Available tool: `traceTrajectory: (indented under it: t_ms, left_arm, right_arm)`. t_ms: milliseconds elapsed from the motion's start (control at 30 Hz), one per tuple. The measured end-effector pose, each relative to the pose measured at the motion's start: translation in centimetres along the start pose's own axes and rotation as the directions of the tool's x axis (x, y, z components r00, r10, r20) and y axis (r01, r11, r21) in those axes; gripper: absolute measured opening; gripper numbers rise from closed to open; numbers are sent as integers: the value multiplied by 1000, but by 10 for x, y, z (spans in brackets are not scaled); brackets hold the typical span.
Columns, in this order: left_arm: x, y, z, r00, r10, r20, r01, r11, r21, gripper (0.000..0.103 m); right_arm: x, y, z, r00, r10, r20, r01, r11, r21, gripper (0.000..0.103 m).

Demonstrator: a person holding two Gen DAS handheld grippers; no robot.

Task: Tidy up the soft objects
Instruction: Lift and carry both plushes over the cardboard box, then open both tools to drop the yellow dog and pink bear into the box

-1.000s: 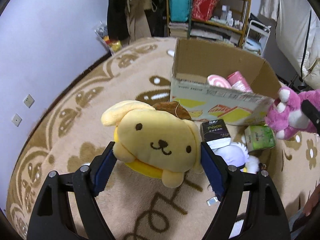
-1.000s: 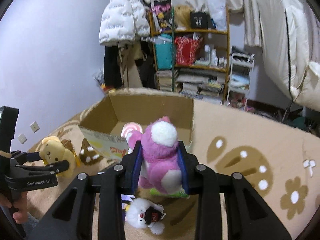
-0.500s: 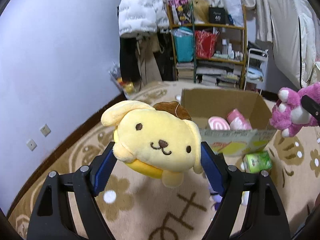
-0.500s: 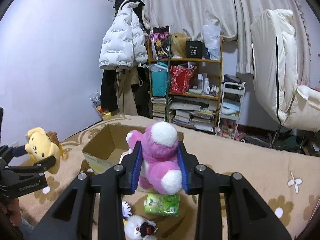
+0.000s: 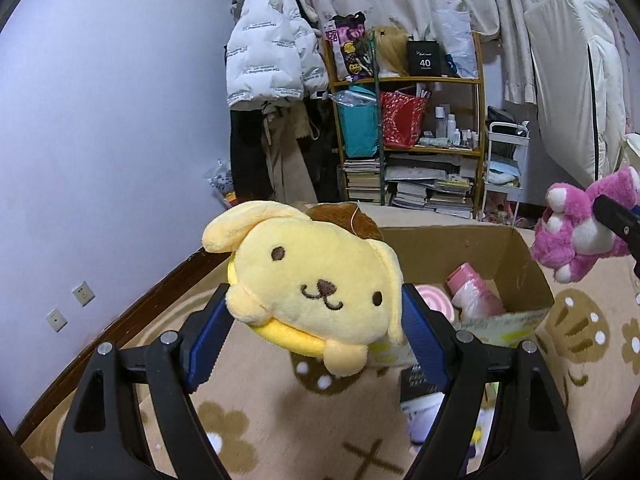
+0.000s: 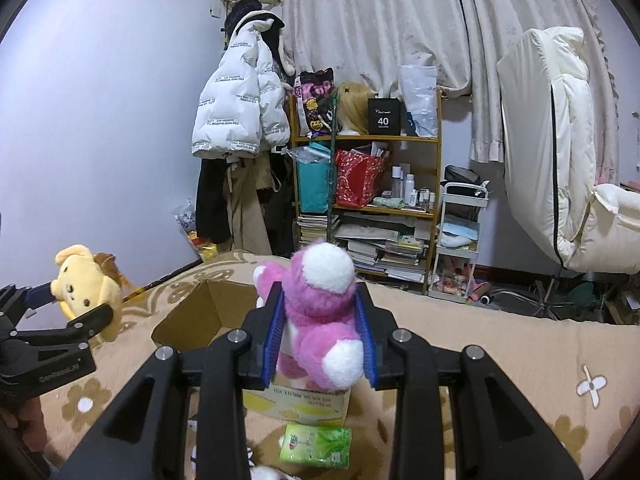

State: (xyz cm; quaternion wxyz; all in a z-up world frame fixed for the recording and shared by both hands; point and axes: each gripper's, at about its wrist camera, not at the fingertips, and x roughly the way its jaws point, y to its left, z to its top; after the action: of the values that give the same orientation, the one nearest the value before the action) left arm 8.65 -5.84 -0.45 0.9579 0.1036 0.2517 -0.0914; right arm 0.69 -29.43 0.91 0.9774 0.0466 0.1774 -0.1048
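Observation:
My left gripper (image 5: 316, 320) is shut on a yellow dog plush (image 5: 316, 280) with a brown cap, held in the air in front of an open cardboard box (image 5: 516, 272). My right gripper (image 6: 320, 332) is shut on a pink bear plush (image 6: 320, 308), held above the same box (image 6: 192, 320). The box holds pink soft items (image 5: 468, 296). The pink bear also shows at the right edge of the left wrist view (image 5: 580, 236). The yellow plush and left gripper show at the left of the right wrist view (image 6: 86, 284).
A green tissue pack (image 6: 316, 444) and a dark tissue pack (image 5: 416, 384) lie on the beige patterned rug (image 5: 280, 432) in front of the box. A cluttered shelf (image 6: 368, 184), hanging coats (image 6: 240, 120), a white cart (image 6: 460, 240) and a white chair (image 6: 560, 160) stand behind.
Both grippers have risen with their plush toys, from near the rug to well above the box. The views now tilt up toward the shelf and curtains.

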Motion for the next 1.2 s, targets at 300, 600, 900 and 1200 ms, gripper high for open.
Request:
traceTrajectory:
  t_ms: [300,600,900,1200]
  left_arm:
    - [28,-19,16,999,-50,-14,51,998,30,80]
    - [53,-30,26,996,-80,-47,82,996,40,80]
    - [80,-41,20,972,-176,-155,181,983,17,81]
    - [99,-49,11,961,-190,-199,195,981,8,82]
  right_arm:
    - [34,5,-4,999,-6,-36,5,999,-34,35]
    - [77,-6,-15,992,46,-115,-44,999,25,36]
    - [99,-14,-27,985,87,-149,-81,995,51,36]
    - [97,-6,-34,984,106,-146,-108,994,-10,36]
